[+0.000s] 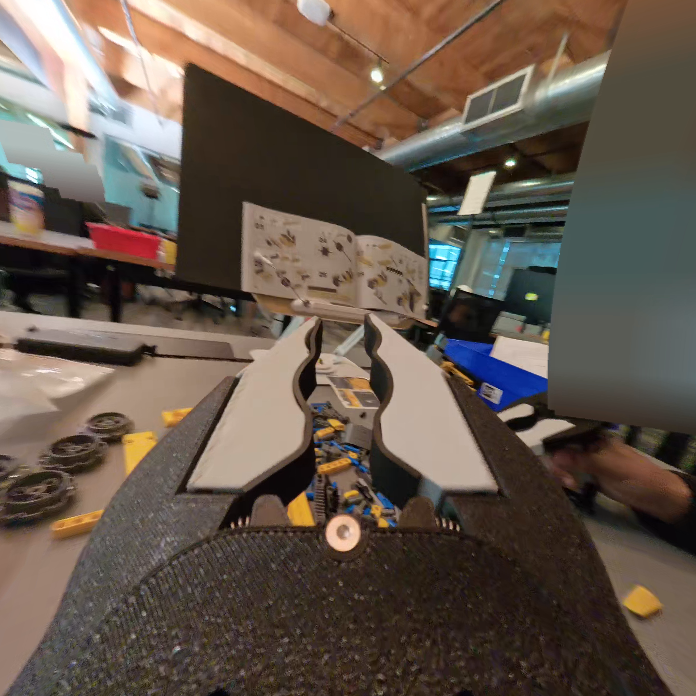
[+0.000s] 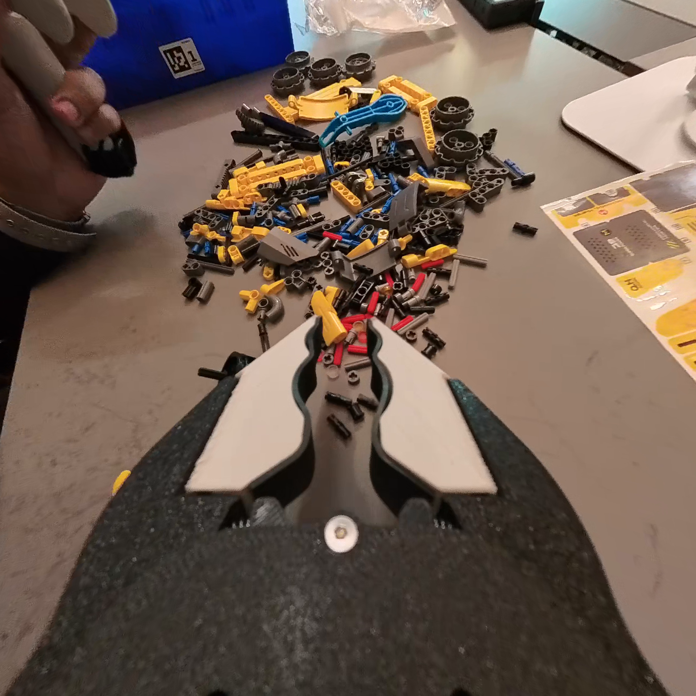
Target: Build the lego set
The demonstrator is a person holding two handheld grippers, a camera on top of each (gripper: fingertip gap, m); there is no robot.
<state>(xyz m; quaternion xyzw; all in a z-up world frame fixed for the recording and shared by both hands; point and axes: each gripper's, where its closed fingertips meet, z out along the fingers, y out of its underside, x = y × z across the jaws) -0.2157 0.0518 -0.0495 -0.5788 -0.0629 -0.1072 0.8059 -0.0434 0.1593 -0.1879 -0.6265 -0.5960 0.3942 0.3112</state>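
Note:
A heap of small building pieces (image 2: pixel 339 211) in yellow, black, grey, blue and red lies on the grey table (image 2: pixel 113 376). My right gripper (image 2: pixel 343 320) is open and empty, low over the near end of the heap. Its tips flank a yellow curved piece (image 2: pixel 327 318) and several red pins (image 2: pixel 356 320). My left gripper (image 1: pixel 343 319) is open and empty, raised and tilted up toward an open instruction booklet (image 1: pixel 331 260) on a stand. Part of the heap (image 1: pixel 339 463) shows between its fingers. The left gripper's handle and the hand holding it (image 2: pixel 49 124) show in the right wrist view.
Black wheels (image 1: pixel 71 452) and yellow beams (image 1: pixel 137 448) lie left of the left gripper. A blue bin (image 2: pixel 188 45) stands at the table's far side, also in the left wrist view (image 1: pixel 497 373). A sticker sheet (image 2: pixel 632 248), a white stand base (image 2: pixel 632 113) and a clear plastic bag (image 2: pixel 376 15) lie nearby. About 25 cm separates my left fingertips from my right.

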